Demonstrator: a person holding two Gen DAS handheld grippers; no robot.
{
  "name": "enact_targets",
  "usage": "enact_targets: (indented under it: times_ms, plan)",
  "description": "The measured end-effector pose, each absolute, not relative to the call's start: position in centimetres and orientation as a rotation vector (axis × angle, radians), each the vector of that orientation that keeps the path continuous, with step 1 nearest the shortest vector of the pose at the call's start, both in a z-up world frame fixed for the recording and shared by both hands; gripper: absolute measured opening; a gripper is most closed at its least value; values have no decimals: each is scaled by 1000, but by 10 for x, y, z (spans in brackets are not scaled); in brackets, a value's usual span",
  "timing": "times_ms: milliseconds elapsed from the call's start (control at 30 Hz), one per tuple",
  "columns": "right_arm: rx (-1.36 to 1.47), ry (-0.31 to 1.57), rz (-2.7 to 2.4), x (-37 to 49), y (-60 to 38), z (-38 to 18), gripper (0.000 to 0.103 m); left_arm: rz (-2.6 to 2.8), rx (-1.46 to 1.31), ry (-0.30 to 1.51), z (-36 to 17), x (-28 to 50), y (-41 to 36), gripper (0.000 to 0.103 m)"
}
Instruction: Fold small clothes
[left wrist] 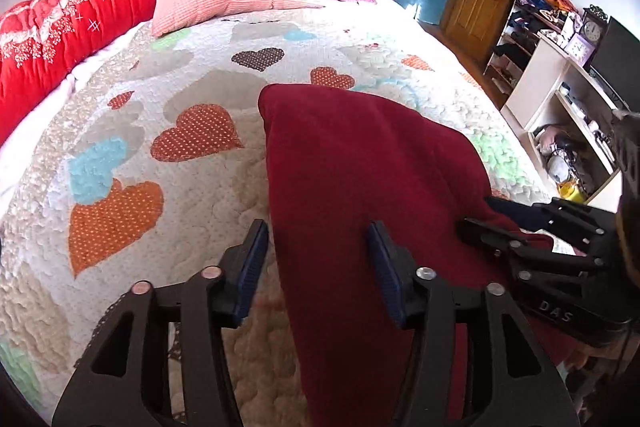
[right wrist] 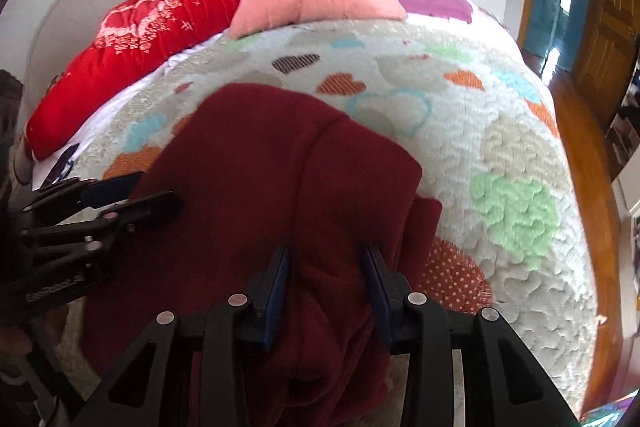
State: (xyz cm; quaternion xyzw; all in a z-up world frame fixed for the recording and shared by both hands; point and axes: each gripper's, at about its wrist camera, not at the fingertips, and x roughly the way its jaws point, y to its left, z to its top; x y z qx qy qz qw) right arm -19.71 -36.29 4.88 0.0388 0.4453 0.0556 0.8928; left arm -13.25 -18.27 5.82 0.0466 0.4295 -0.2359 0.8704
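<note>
Partly, the right gripper (right wrist: pixel 326 269) hides the maroon garment's (right wrist: pixel 272 163) near folds.

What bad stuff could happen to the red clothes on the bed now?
1. The right tool has bunched folds of the dark red garment between its fingers; pulling from there could drag the folded part crooked.
2. The left tool straddles only the garment's left edge, so it might catch one layer, or the heart quilt underneath.
3. The two tools sit close together and could bump.
</note>
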Motion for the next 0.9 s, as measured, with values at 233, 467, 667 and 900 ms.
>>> enact_targets:
  times_ms: [233,467,667,900]
  plan:
    - [95,896,134,-216,-367,73,36,-477,100,890,59,-136,-187,56]
    - [20,903,150,-245,-348,72,37,-444,117,868,64,-143,-185,56]
    - [42,905,125,-250,-349,62,37,-403,145,825,73,-155,-179,56]
    - [70,809,112,-265,-346,94,50,-365,134,775,84,-168,-167,56]
